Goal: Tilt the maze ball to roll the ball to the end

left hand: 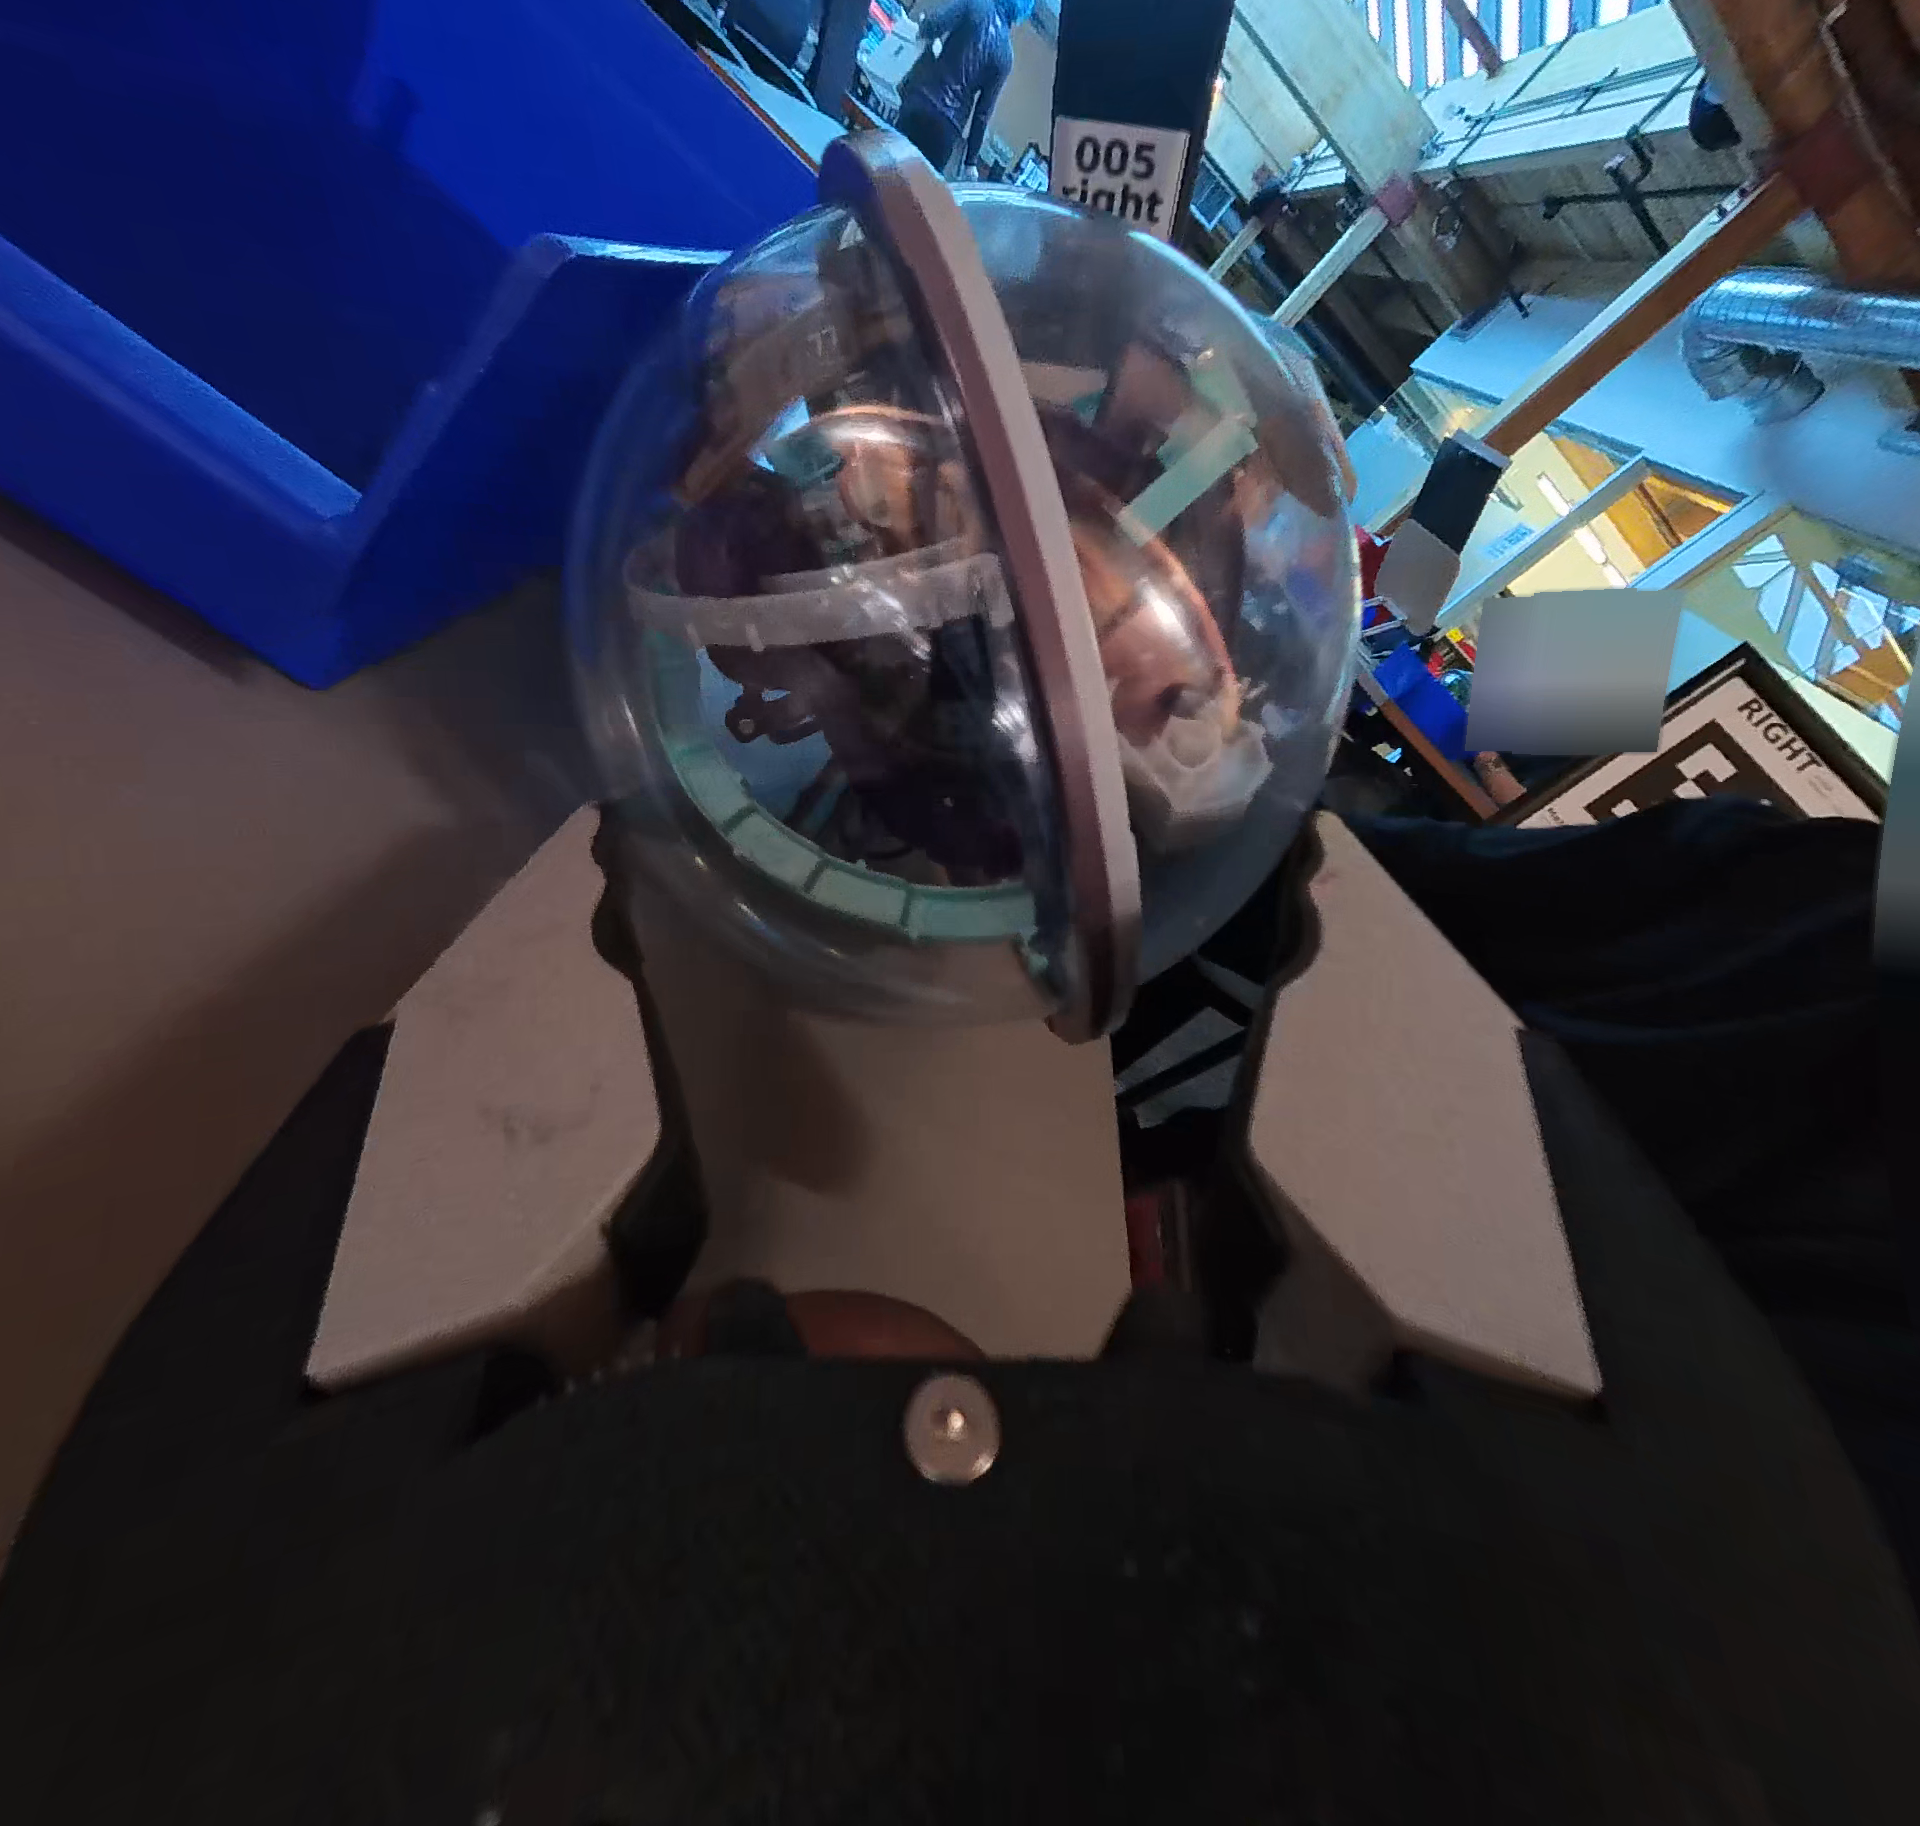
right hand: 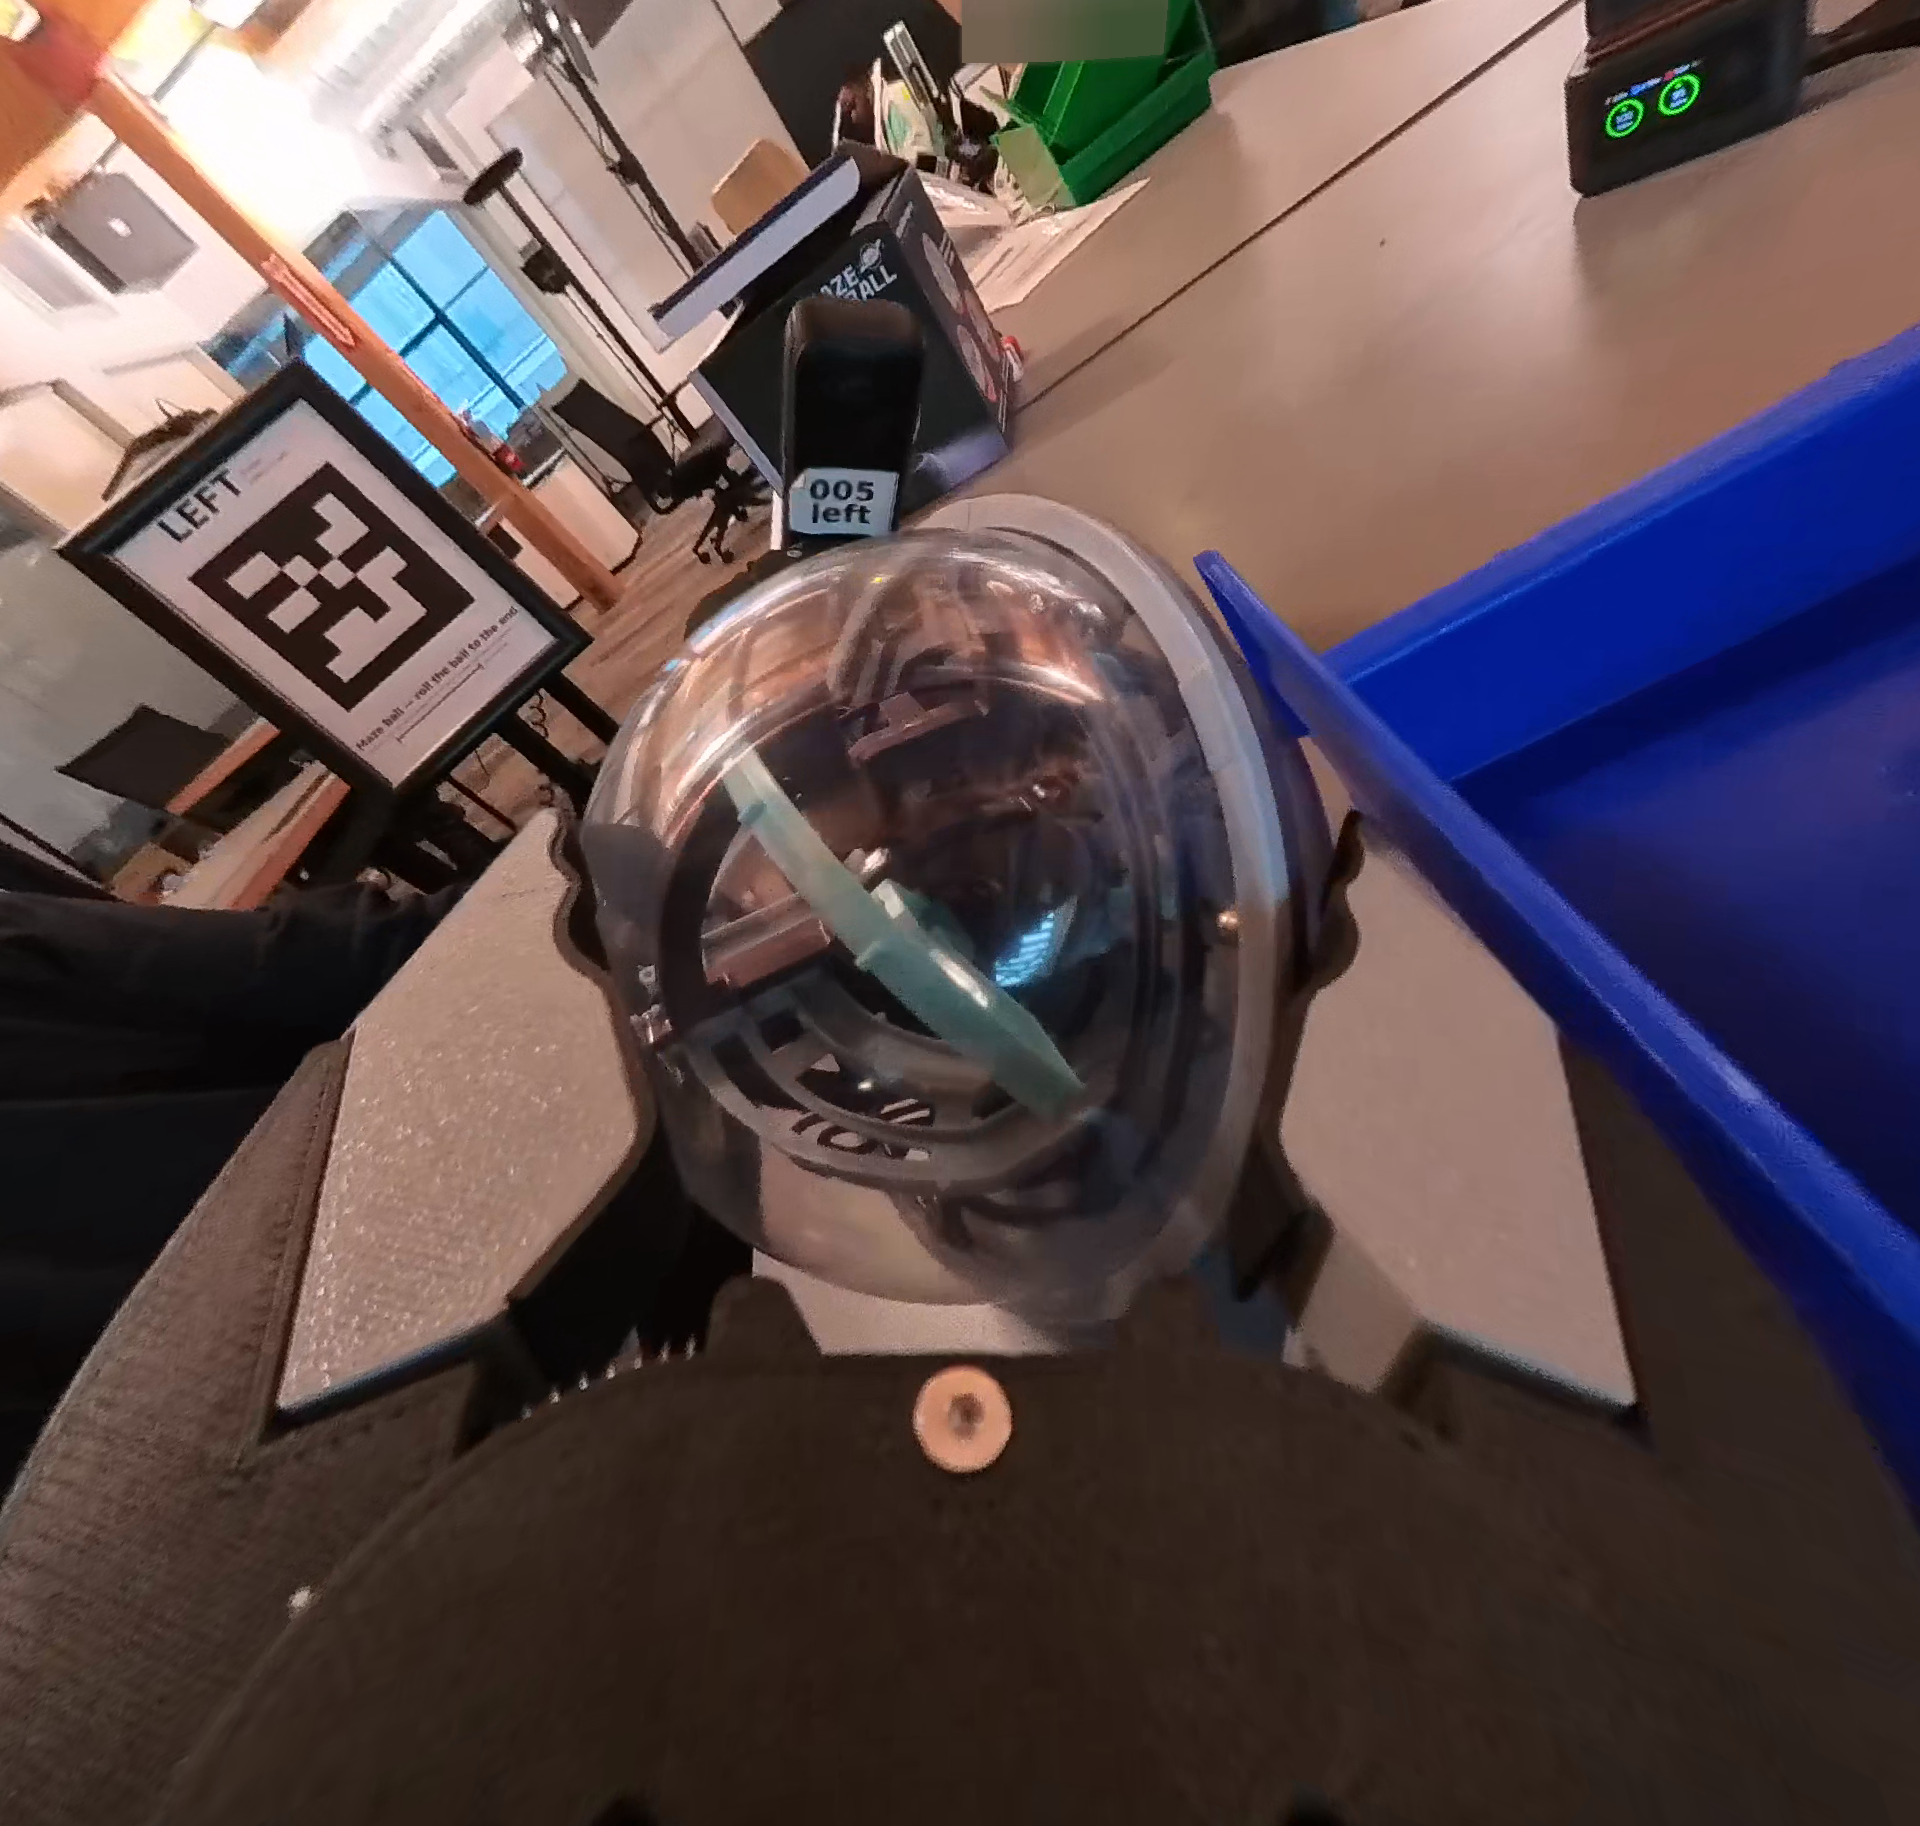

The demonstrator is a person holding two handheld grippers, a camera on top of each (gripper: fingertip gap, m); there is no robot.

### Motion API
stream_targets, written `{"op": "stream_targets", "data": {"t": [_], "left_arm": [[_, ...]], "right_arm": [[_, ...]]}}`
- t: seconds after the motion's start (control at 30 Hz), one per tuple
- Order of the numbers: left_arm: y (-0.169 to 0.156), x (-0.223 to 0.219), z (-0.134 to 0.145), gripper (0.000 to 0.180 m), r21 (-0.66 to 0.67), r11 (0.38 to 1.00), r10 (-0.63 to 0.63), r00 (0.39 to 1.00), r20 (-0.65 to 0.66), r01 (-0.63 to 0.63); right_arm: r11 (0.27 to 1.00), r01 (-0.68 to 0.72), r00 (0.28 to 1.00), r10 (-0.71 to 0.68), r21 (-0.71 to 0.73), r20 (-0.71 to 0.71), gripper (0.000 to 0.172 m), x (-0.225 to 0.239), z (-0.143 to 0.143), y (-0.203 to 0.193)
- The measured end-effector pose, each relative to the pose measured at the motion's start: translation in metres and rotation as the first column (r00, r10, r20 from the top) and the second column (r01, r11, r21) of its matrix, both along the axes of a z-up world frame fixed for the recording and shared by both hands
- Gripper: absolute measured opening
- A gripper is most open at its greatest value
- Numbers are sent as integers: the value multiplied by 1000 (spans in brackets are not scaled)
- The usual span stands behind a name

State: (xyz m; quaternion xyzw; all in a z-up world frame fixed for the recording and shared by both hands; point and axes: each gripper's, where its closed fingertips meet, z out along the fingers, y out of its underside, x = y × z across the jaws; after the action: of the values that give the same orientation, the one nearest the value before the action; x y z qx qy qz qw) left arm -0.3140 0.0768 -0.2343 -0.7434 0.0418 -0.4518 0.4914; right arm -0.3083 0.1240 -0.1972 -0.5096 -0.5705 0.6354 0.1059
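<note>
The maze ball [left hand: 935,488] is a clear sphere with a grey rim band [left hand: 1023,571], teal and grey tracks and dark parts inside. It is held up off the table between both grippers. My left gripper [left hand: 956,841] is shut on it, with both pads pressing its lower sides. My right gripper [right hand: 953,862] is shut on the same maze ball [right hand: 935,903] from the opposite side. Each view shows the other gripper behind the sphere: the right gripper in the left wrist view [left hand: 1143,62], the left gripper in the right wrist view [right hand: 852,394]. I cannot make out the small ball inside.
A blue bin [left hand: 312,322] stands close beside the sphere, also in the right wrist view [right hand: 1662,841]. On the beige table [right hand: 1403,374] are a dark box [right hand: 935,322], a green bin [right hand: 1122,114] and a black device [right hand: 1683,62]. A framed marker sign [right hand: 322,592] stands at the left.
</note>
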Motion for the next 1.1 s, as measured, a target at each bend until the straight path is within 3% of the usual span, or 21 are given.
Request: {"op": "stream_targets", "data": {"t": [0.03,0.33,0.73,1.1], "left_arm": [[0,0,0,123,-2,1000,0,1000,2,0],[1,-1,-2,122,-13,1000,3,1000,8,-3],[1,-1,-2,106,-17,1000,2,1000,3,-2],[2,-4,-2,100,-18,1000,16,1000,19,-15]], "right_arm": [[1000,4,1000,-4,-6,-4,135,0,0,0],[1000,17,999,-18,18,30,137,-6,0,1],[990,33,997,-43,136,70,130,10,1,10],[998,45,996,-42,-38,82,103,20,9,31]]}}
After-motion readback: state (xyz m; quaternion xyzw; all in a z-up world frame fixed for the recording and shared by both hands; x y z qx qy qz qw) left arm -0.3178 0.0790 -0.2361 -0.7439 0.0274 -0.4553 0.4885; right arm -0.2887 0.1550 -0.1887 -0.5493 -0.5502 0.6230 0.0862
